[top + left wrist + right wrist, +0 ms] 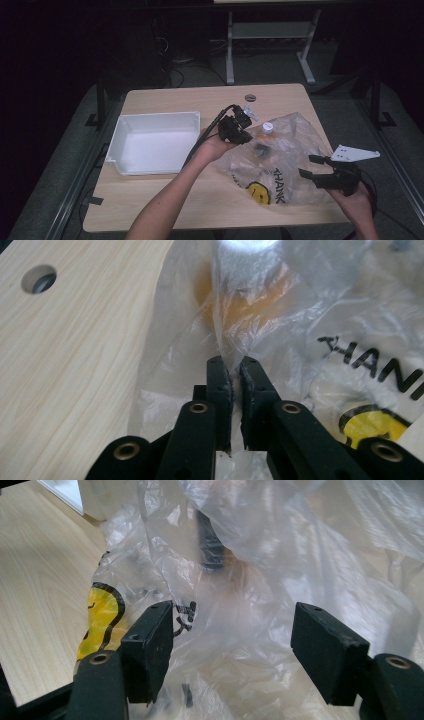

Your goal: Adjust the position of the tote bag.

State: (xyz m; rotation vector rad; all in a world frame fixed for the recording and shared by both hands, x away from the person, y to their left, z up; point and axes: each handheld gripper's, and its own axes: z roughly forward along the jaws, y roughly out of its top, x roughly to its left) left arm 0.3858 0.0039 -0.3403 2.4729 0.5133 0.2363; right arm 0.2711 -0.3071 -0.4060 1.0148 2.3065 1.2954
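Nearest the person, the right gripper sat at the table's front right corner, held in the right hand, its jaws wide apart and pointing left at the edge of the clear plastic bag. In the right gripper view the open jaws framed crumpled film, with the yellow smiley print to their left. The bag lay spread over the right half of the table, its black lettering and smiley near the front edge. Farther in, the left hand held the left gripper at the bag's upper left edge; in the left gripper view its jaws were pressed together on a fold of the film. A white-capped bottle sat inside the bag just beyond. To the left stood a white tray, well apart from the bag. At the far edge a round hole showed in the tabletop.
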